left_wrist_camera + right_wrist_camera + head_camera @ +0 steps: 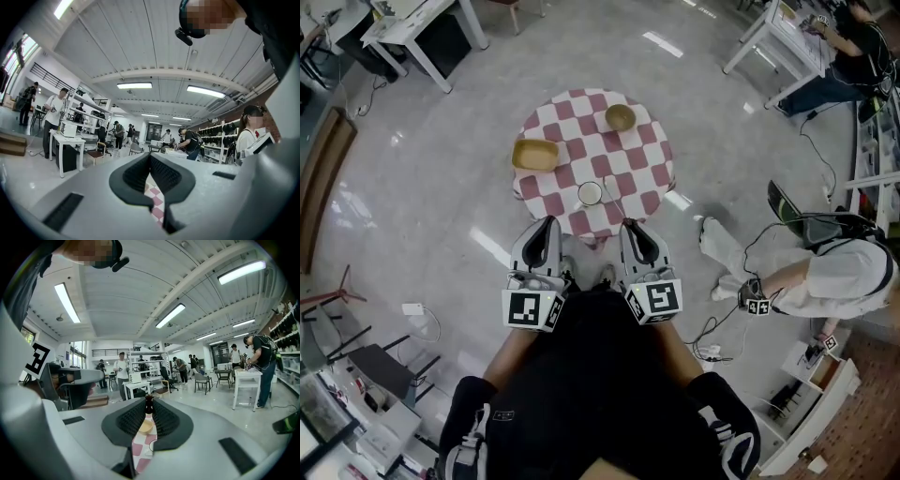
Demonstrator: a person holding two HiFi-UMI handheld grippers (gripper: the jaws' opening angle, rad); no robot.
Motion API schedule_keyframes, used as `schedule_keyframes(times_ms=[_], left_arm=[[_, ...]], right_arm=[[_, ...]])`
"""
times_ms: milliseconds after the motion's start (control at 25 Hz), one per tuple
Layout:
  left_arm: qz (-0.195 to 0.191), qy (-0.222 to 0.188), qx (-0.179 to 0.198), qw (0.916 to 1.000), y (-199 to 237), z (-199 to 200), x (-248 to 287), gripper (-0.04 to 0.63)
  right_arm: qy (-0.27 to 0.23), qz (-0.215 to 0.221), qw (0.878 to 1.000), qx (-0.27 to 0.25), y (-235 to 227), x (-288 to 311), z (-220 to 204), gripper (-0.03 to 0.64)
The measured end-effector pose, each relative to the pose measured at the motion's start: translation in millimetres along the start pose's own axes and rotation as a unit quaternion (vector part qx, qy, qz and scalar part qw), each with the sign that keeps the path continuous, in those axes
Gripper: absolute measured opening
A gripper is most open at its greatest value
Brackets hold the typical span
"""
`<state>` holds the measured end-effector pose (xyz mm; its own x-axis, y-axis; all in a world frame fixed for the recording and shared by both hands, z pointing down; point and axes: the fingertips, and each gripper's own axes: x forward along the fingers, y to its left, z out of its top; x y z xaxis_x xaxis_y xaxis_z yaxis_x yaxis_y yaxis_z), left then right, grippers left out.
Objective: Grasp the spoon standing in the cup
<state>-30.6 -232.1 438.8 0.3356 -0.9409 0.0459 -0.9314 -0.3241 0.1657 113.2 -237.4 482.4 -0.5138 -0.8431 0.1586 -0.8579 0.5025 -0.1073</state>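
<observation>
A round table with a red-and-white checked cloth (628, 159) stands ahead of me. On its near side is a white cup (590, 194) with a thin spoon (610, 190) leaning out to the right. My left gripper (548, 223) and right gripper (630, 226) hover side by side at the table's near edge, just short of the cup, both shut and empty. In the left gripper view the jaws (150, 155) meet over a strip of cloth (158, 202). Through the right gripper (148, 401) I see the cup's rim (153, 445).
A yellow rectangular dish (534, 154) (146, 426) lies at the table's left and a round wooden bowl (620, 117) at its back. A person in white (825, 277) crouches right of the table among floor cables. White desks (422, 28) stand further off.
</observation>
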Motion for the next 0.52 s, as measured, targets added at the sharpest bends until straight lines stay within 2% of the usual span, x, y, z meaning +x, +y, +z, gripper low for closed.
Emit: schedule_keyframes(times_ms=[520], left_arm=[[-0.001, -0.001, 0.003, 1.0, 0.1, 1.4, 2.1, 0.009]], right_arm=[[0.006, 0.004, 1.0, -0.008, 1.3, 3.0, -3.2, 0.06]])
